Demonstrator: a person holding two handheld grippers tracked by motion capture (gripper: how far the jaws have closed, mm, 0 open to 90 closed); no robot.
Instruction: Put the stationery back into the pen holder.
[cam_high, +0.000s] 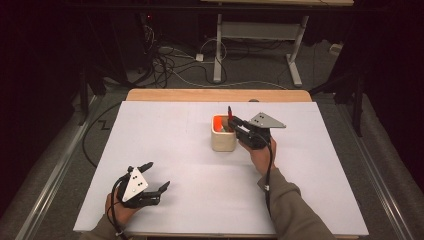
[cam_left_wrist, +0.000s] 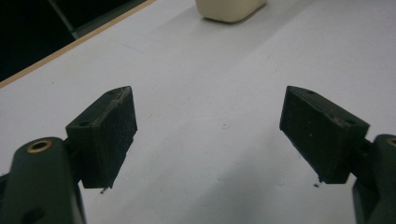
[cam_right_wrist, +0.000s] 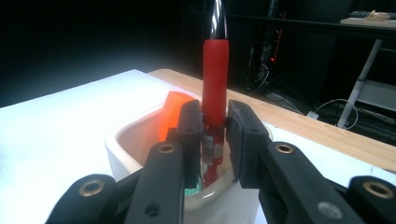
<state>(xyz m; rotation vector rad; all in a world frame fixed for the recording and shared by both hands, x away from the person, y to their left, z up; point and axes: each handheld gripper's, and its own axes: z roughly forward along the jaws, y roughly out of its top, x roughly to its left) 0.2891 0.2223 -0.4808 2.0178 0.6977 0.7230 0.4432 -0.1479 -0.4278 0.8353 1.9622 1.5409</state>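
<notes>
While my left gripper (cam_high: 159, 176) sits idle at the near-left of the table (cam_high: 165, 150), its jaws stand wide apart with nothing between them; the left gripper view has bare white surface in the gap and the cream cup (cam_left_wrist: 229, 9) far ahead at the top edge. So left is well apart from the work and out of the question for the coming move.

Moving right: the cup (cam_high: 223, 139) sits mid-table, with an orange item (cam_right_wrist: 172, 112) leaning inside it. My right gripper (cam_right_wrist: 215, 128) is directly over the cup's near rim, jaws nearly together around a red pen (cam_right_wrist: 215, 81). The pads flank the pen's lower barrel on both sides; whether they still press on it or have just slackened I cannot tell from these frames.

Key relation: the pen's long axis is upright, running straight up through the finger gap, dark tip end on top, lower end down inside the cup. I judge the move turns on that vertical axis: release leaves it standing in the cup, a lift must go straight up.
</notes>
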